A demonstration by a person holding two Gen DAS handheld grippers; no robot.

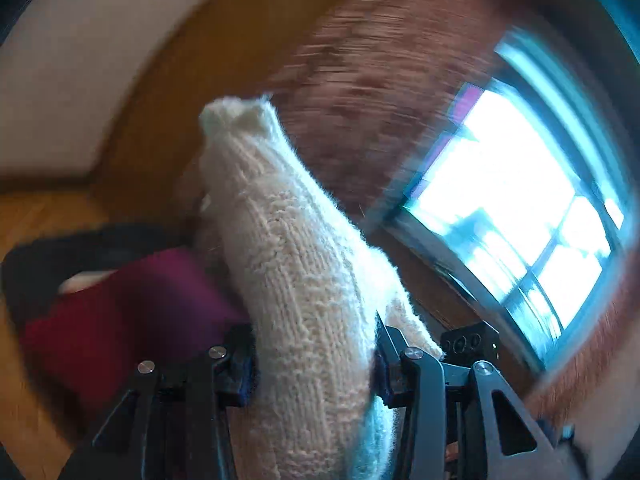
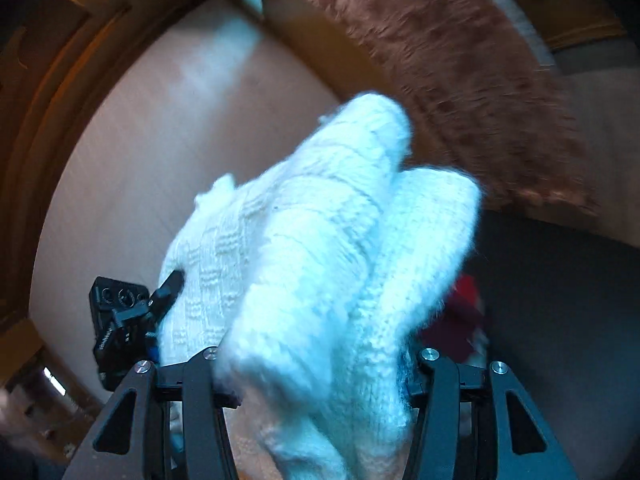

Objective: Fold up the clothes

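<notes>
Between my left tongs (image 1: 316, 364) a thick roll of cream knit sweater (image 1: 288, 248) is clamped, rising toward twelve o'clock. My right tongs (image 2: 320, 376) pinch another bunched part of the same sweater (image 2: 320, 248), so it hangs in the air between both. I judge it soft, bulky and floppy, light yet stretchy, best gripped at seams or hems. At nine o'clock in the left view lies a maroon garment (image 1: 132, 312); a brown shaggy rug (image 2: 460, 60) blurs beyond.
</notes>
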